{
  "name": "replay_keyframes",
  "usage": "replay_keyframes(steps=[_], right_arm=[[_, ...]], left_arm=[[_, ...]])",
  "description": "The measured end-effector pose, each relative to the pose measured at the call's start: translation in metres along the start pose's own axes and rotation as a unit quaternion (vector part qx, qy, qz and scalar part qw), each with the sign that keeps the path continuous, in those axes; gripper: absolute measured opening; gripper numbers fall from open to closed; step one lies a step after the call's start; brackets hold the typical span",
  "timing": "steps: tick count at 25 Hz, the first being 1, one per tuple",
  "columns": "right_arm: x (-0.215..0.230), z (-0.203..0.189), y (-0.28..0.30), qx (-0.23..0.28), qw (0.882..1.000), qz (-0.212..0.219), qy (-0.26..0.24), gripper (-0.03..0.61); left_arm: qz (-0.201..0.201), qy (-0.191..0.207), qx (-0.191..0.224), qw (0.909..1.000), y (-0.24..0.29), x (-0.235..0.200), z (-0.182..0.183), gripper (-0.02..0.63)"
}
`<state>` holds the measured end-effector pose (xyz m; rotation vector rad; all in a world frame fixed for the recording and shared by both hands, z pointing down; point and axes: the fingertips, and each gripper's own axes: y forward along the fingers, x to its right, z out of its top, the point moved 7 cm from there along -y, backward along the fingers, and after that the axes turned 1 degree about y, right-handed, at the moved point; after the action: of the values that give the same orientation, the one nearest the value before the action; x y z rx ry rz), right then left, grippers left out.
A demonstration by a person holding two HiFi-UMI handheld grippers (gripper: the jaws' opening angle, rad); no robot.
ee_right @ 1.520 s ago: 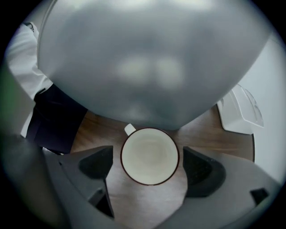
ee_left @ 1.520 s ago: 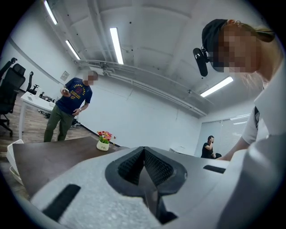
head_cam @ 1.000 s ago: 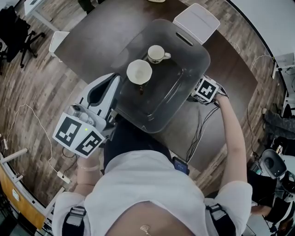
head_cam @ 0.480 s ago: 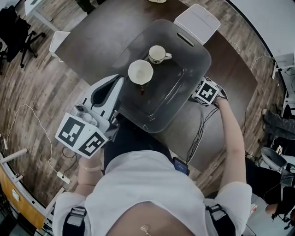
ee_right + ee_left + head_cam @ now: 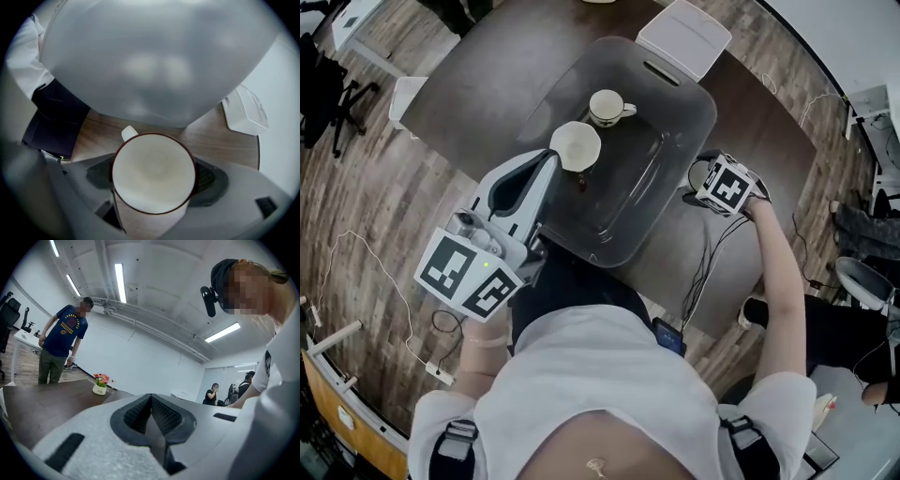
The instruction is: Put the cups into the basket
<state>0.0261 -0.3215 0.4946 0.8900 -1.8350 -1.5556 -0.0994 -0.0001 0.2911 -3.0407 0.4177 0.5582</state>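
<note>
White box [image 5: 684, 37] parked at far corner of basket [image 5: 675, 103], cables [image 5: 710, 255] trailed over table [image 5: 478, 75] by right side. Inside basket: handled cup [image 5: 607, 106], second cup [image 5: 575, 146]. Third cup [image 5: 152, 171] clamped in right gripper [image 5: 155, 178] just outside basket wall, seen only in right gripper view, hidden under gripper in head view. Left gripper [image 5: 151, 416] pinched closed, empty, at basket's left rim. Flowerpot [image 5: 99, 386], person [image 5: 61, 343] caught only in left gripper view.

Brown table [image 5: 478, 84], basket [image 5: 684, 122] (grey) atop
</note>
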Motion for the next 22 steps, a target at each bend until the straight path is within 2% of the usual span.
replay_keyframes(steps=[8,12,16,22], right_arm=[[-0.034,-0.029,-0.037,-0.011,0.999,-0.017,0.033,0.431],[-0.054,-0.042,-0.056,-0.013,0.999,-0.008,0.040,0.431],[-0.074,-0.038,-0.082,-0.019,0.999,0.003,0.035,0.431],[-0.080,-0.021,-0.131,-0.014,1.000,-0.016,0.008,0.431]], left_arm=[[-0.057,0.003,-0.021,0.9981,0.022,0.009,-0.004,0.009],[-0.089,0.005,-0.030,0.9956,0.036,0.016,-0.006,0.009],[-0.106,-0.001,-0.033,0.9939,0.045,0.018,-0.005,0.009],[-0.134,-0.011,-0.031,0.9904,0.054,0.019,-0.005,0.009]])
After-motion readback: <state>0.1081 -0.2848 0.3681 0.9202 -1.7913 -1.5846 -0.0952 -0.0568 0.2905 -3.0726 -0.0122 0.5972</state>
